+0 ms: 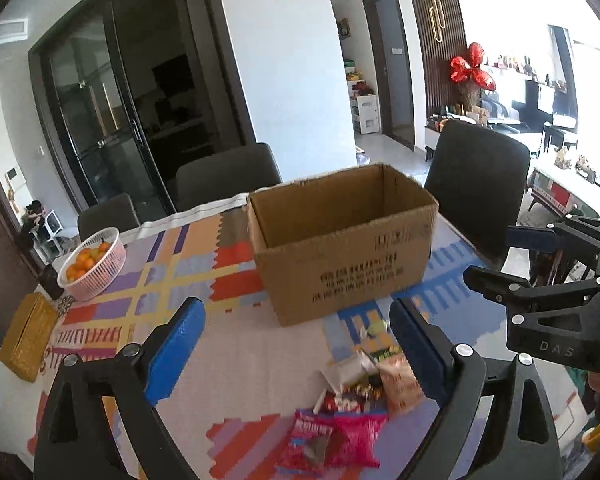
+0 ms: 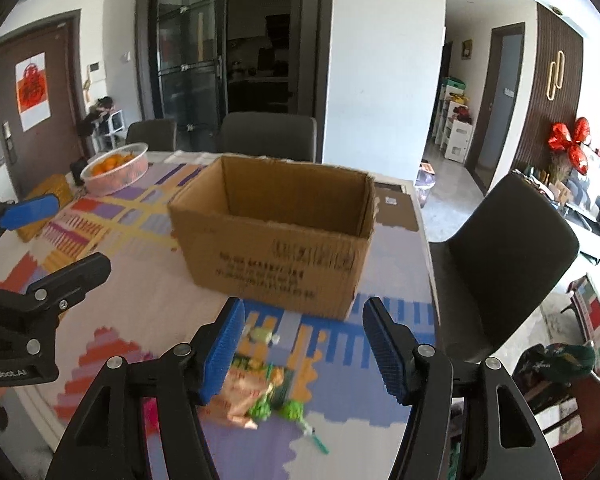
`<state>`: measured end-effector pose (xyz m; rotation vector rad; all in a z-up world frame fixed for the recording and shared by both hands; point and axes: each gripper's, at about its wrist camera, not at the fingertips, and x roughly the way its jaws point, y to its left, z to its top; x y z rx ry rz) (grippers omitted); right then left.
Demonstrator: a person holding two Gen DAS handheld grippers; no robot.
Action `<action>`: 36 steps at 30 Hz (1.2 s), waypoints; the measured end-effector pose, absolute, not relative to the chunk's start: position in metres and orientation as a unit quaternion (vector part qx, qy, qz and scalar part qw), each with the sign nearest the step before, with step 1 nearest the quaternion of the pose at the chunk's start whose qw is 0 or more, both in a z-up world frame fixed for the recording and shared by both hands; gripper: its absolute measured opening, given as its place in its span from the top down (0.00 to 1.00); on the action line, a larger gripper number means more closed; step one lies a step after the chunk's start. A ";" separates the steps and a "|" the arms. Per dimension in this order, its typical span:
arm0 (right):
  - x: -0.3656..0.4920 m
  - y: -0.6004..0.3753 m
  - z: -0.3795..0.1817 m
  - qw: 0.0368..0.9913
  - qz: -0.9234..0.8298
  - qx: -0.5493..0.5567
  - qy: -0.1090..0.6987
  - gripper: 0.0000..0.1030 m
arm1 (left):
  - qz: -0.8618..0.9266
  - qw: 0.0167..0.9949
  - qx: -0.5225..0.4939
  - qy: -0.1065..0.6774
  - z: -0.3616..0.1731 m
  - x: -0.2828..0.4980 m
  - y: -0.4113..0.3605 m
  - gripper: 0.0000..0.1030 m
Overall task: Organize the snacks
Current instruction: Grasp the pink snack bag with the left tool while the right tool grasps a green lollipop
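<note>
An open brown cardboard box (image 1: 340, 248) stands on the patterned tablecloth; it also shows in the right wrist view (image 2: 276, 240). A pile of snack packets (image 1: 356, 392) lies on the table in front of it, with red packets (image 1: 332, 440) nearest me. My left gripper (image 1: 296, 352) is open and empty, above the pile. My right gripper (image 2: 304, 352) is open and empty, above an orange packet (image 2: 244, 396) and green wrapped sweets (image 2: 276, 404). The right gripper shows at the right edge of the left wrist view (image 1: 496, 256).
A pink basket of oranges (image 1: 94, 266) and a yellow tissue box (image 1: 28, 340) sit at the table's left. Dark chairs (image 1: 476, 184) stand behind and to the right of the table (image 2: 508, 264). The table's right edge (image 2: 424, 240) is near the box.
</note>
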<state>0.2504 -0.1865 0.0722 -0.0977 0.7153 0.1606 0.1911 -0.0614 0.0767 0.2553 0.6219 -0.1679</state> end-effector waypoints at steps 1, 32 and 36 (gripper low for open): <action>0.247 -0.185 0.070 0.931 0.080 -0.048 0.353 0.39 | -0.082 0.939 0.127 0.308 0.073 0.187 -0.062 0.08; 0.233 -0.189 -0.046 0.871 0.068 -0.037 0.486 0.40 | -0.134 0.850 0.094 0.500 -0.061 0.183 -0.069 0.37; 0.241 -0.190 -0.058 0.864 0.071 -0.032 0.498 0.43 | -0.137 0.841 0.094 0.515 -0.072 0.188 -0.071 0.43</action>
